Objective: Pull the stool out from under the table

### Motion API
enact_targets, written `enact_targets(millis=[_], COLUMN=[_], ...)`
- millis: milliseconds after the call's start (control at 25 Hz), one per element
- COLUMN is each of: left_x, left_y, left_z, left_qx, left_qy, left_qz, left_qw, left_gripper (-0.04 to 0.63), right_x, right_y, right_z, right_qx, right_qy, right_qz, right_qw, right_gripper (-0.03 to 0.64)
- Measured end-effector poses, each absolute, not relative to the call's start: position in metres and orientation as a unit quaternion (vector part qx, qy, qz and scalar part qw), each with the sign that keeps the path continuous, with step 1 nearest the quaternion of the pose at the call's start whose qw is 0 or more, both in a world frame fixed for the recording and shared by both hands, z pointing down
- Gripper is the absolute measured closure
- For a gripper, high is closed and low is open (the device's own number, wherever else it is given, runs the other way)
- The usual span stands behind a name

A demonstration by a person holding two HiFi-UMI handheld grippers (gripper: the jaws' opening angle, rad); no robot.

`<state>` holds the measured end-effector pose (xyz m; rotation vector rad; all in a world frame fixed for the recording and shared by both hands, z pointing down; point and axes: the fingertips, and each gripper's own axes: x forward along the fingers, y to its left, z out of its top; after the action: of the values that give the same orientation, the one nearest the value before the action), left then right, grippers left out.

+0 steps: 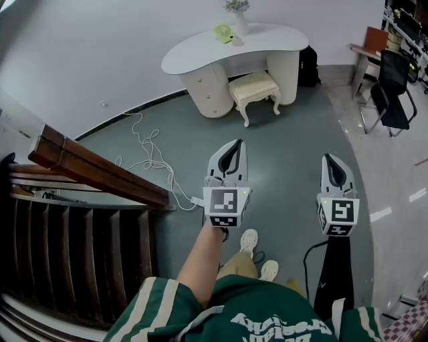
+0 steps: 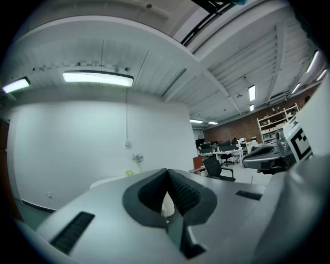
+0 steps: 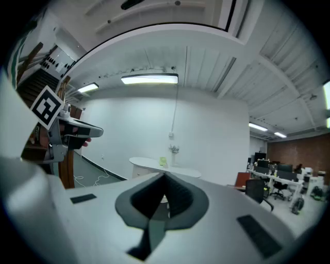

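A cream stool [image 1: 254, 87] with a cushioned top stands half under the white kidney-shaped table [image 1: 194, 52] by the far wall. Both grippers are held up over the grey floor, well short of the stool. My left gripper [image 1: 235, 147] is shut with nothing in it, and my right gripper [image 1: 332, 162] is shut and empty too. In the left gripper view the closed jaws [image 2: 167, 172] cover most of the table [image 2: 111, 180]. The right gripper view has the table [image 3: 154, 164] just above its closed jaws [image 3: 165, 178]; the stool is hidden there.
A dark wooden stair railing [image 1: 93, 167] runs along the left. White cables [image 1: 154, 160] lie on the floor between it and the table. Black office chairs [image 1: 394, 93] stand at the right. A vase [image 1: 238, 17] and a green object [image 1: 223, 32] sit on the table.
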<state>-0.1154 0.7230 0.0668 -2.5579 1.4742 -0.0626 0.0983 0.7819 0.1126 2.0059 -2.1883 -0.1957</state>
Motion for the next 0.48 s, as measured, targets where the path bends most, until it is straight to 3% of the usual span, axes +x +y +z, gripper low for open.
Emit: enact_targets(millis=[400,480], left_x=[-0.170,-0.184], left_y=[0.734,0.726], left_z=[0.062,0.066], left_qx=[-0.874,-0.876], left_qy=[0.475,0.470], left_qz=[-0.017,-0.030], left_qw=[0.101,0.102], left_gripper=[0.587,0.525], right_x=[0.047,0.031], right_y=[0.797,0.790], right_z=[0.104,0.101], right_qx=[0.701,0.705], right_qy=[-0.708,-0.705], right_qz=[-0.055,-0.055], right_qw=[0.058,0.044], right_gripper=[0.612,0.612])
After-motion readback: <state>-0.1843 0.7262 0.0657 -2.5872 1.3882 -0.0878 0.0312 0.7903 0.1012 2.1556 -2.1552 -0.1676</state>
